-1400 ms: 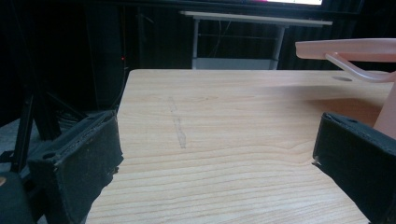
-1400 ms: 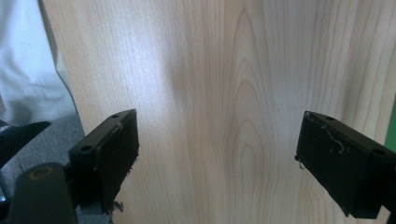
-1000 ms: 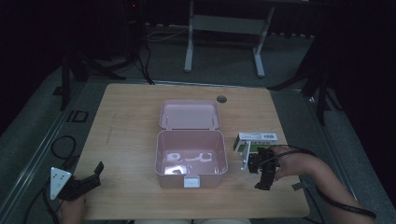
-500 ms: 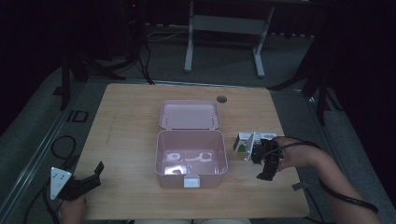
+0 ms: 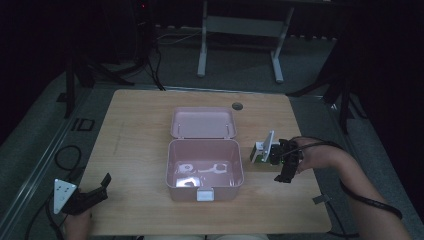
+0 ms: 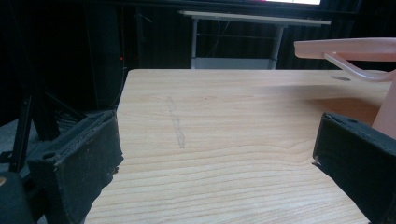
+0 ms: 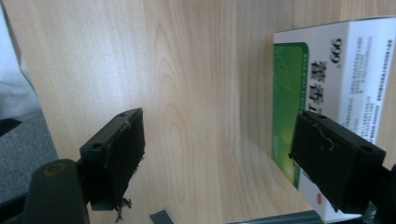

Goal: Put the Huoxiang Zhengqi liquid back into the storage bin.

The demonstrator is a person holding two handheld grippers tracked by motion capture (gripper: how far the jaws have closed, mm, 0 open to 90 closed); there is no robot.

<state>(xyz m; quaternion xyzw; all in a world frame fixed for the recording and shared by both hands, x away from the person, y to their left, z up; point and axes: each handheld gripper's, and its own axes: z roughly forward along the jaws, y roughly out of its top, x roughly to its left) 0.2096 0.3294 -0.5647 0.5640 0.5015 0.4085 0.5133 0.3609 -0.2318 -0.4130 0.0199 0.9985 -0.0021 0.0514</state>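
Observation:
A pink box [image 5: 205, 190] stands open in the middle of the table, with its lid [image 5: 202, 122] laid back and some pale items inside that I cannot make out. A white and green carton [image 5: 257, 153] lies right of it. My right gripper [image 5: 276, 163] hovers at the carton, held by a hand. In the right gripper view this gripper [image 7: 219, 154] is open over bare wood, and the carton [image 7: 327, 70] lies partly behind the right-hand jaw, not pressed by it. My left gripper [image 5: 102, 187] rests open at the table's near left corner, and the left gripper view shows the gripper [image 6: 215, 158] open and empty.
The pink box's wall [image 6: 385, 116] and raised lid [image 6: 350, 46] rise at the right of the left gripper view. A round cable hole [image 5: 237, 106] sits near the far edge. A small grey scrap [image 5: 320, 199] lies at the near right. Stands and cables surround the table.
My right gripper has moved away from the person and risen a little, and now hangs over the carton's near side. The left gripper has stayed put.

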